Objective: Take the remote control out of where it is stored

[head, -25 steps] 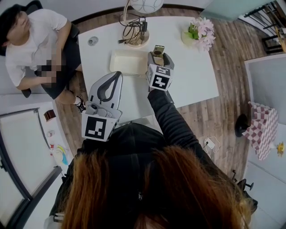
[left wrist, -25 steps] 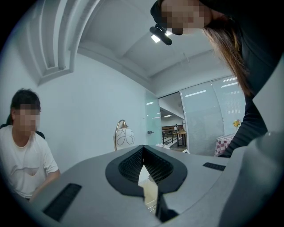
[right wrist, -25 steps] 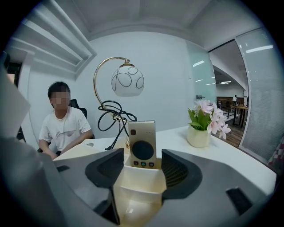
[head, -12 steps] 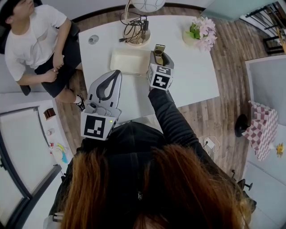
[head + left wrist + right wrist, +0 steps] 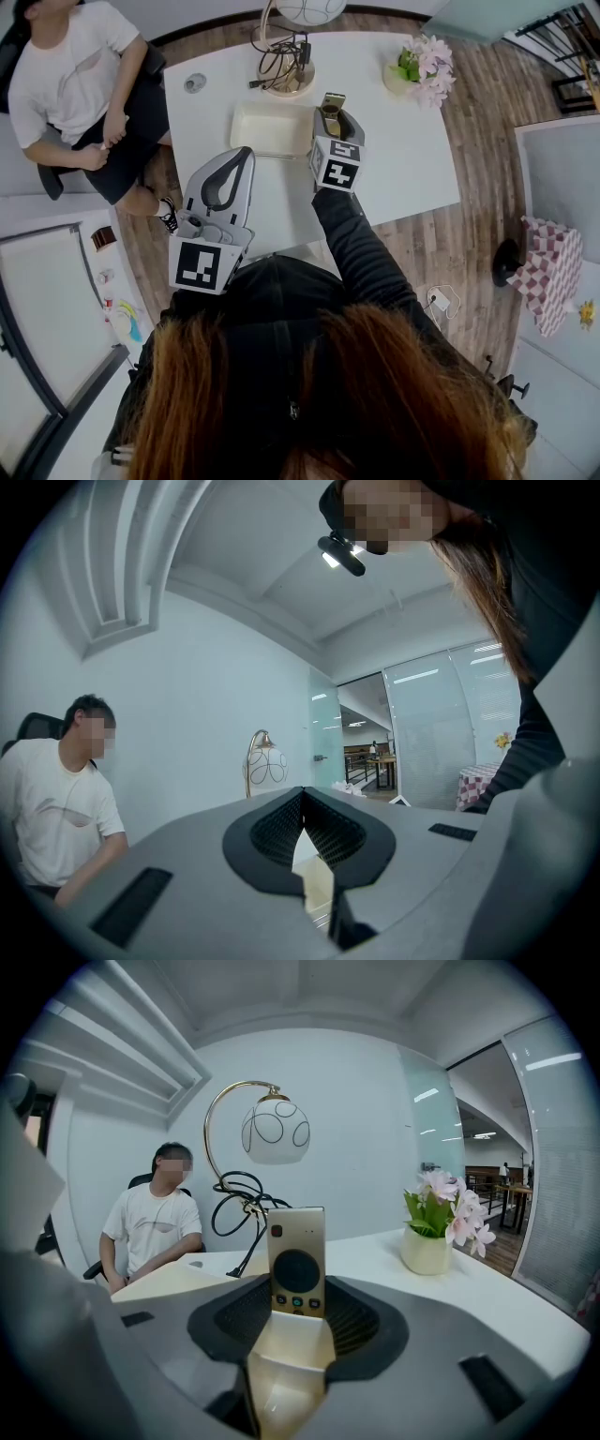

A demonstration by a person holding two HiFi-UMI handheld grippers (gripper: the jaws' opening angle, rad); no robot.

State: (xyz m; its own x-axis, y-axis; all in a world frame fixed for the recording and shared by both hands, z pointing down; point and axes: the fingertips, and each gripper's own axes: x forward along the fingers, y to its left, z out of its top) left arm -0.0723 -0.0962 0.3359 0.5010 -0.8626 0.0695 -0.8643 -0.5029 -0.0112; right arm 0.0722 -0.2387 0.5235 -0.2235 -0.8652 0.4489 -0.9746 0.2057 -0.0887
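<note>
Your right hand-held gripper (image 5: 298, 1285) just closed on the cream holder (image 5: 292, 1349); gold remote control (image 5: 297, 1251) not out yet. Left hand-held gripper (image 5: 302, 791) shut, empty.

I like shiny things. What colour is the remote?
The remote is gold; best in the right gripper view.

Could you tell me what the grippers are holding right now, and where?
The right gripper, jaws just closed, clamps the remote control by its lower side edges, above its cream holder. The left gripper holds nothing.
</note>
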